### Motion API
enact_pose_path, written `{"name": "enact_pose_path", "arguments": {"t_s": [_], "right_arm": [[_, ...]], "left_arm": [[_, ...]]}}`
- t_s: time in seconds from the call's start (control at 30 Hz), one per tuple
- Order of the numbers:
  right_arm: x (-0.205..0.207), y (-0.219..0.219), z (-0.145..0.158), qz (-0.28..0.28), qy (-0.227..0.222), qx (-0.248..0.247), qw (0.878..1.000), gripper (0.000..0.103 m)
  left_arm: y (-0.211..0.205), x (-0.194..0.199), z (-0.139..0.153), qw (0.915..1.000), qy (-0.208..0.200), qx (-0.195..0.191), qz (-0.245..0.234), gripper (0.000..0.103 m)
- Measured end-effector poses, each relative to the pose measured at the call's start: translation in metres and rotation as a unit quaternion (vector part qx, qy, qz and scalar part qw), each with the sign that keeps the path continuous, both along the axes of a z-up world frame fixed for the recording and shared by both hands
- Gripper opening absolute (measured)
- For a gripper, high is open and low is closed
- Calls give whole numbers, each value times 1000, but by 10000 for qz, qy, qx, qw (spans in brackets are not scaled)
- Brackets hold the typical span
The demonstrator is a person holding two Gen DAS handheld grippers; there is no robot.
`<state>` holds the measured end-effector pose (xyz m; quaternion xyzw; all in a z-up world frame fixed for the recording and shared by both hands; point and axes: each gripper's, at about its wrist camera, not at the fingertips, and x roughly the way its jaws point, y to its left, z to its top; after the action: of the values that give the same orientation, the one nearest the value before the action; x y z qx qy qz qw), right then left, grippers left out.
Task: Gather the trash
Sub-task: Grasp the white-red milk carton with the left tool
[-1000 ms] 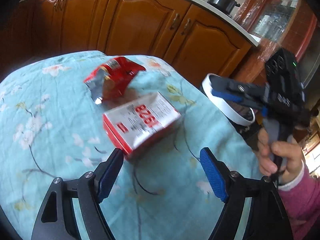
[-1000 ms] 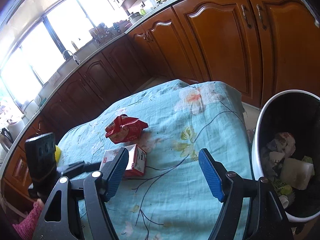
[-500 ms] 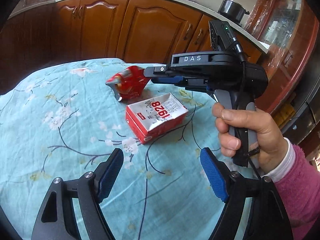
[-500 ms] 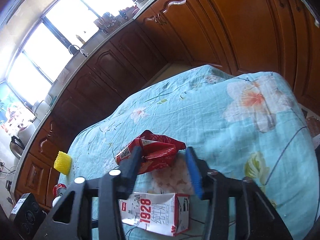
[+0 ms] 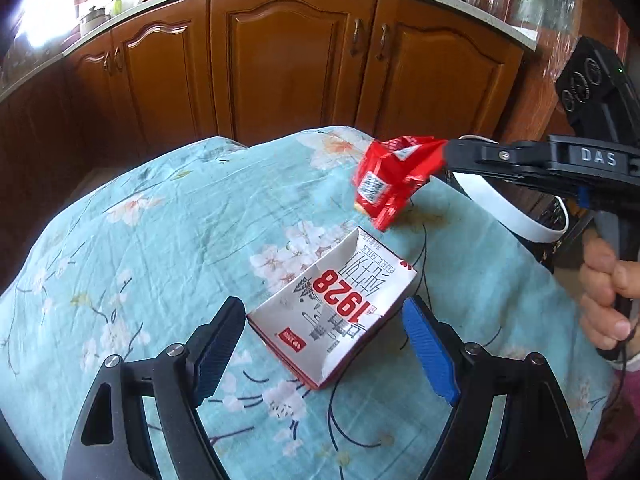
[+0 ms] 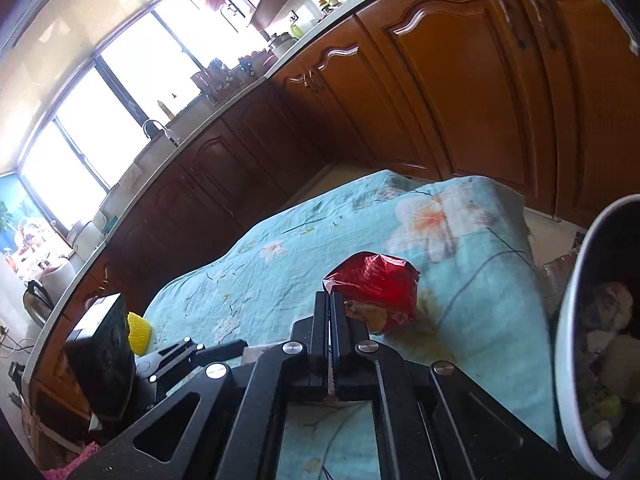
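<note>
My right gripper [image 6: 331, 304] is shut on a crumpled red snack wrapper [image 6: 374, 286] and holds it above the flowered table. In the left wrist view the wrapper [image 5: 394, 178] hangs from the right gripper [image 5: 446, 152] at upper right, off the cloth. A flattened white and red milk carton [image 5: 338, 306] marked 1928 lies on the cloth between the fingers of my open left gripper [image 5: 324, 348]. The white-rimmed trash bin [image 6: 568, 344], holding several pieces of trash, stands at the right beside the table.
The table has a teal flowered cloth [image 5: 160, 248]. Wooden kitchen cabinets [image 5: 288, 64] stand behind it. A yellow sponge-like object [image 6: 138, 330] lies near the table's far left. The bin's white rim [image 5: 504, 210] shows past the table's right edge.
My right gripper has shut on the red wrapper and lifted it off the table toward the bin side. My left gripper has moved forward around the milk carton.
</note>
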<state>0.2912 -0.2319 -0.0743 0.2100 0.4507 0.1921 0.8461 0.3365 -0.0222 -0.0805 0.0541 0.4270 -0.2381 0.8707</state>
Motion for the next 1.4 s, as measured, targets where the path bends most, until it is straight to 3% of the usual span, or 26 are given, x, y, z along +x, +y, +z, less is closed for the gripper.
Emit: {"name": "enact_pose_path", "arguments": {"t_s": [0.23,0.3,0.37,0.43,0.57,0.67,0.7,0.87,0.93,0.97,1.0,1.17,1.4], "right_arm": [[-36,-38,2,-324,65,44,9994,0],[-45,-44,7,-354,23,75,9993,0],[-54,-49,11,-366,-20,92,9993,0],[-60,-51,16,-352,-52,95,9993,0],[-75,-53,20,-253,-80,141,9995,0],[-87,-54,22,-175,-109,165,9997,0],[-91,-55,22,-166,-101,188,9996,0],[-110,-66,19,-282,-46,225,9993,0],[-116,-70,18,-354,-27,238,9991,0],[-119,-73,18,-383,-31,228,9990,0],[-121,-75,18,-419,-38,216,9989,0],[-136,-85,24,-530,-119,110,9985,0],[-142,-88,37,-500,-344,-83,9981,0]], "left_arm": [[-20,-8,1,9994,-170,108,-282,76],[-27,-21,1,9990,-159,164,-376,60],[-35,-34,-3,9988,-72,336,-354,51],[-41,-49,-1,9984,-96,470,-284,51],[-45,-68,7,9996,162,110,-184,53],[-48,-72,14,9996,28,236,127,74],[-49,-73,17,9995,-57,245,177,76],[-68,-71,10,9986,-75,511,135,75],[-75,-71,3,9979,-26,638,131,66],[-77,-71,1,9978,0,643,148,53],[-78,-71,1,9977,-34,639,205,53],[-72,-74,8,9987,190,52,479,49],[-87,-99,30,9977,77,-410,532,47]]}}
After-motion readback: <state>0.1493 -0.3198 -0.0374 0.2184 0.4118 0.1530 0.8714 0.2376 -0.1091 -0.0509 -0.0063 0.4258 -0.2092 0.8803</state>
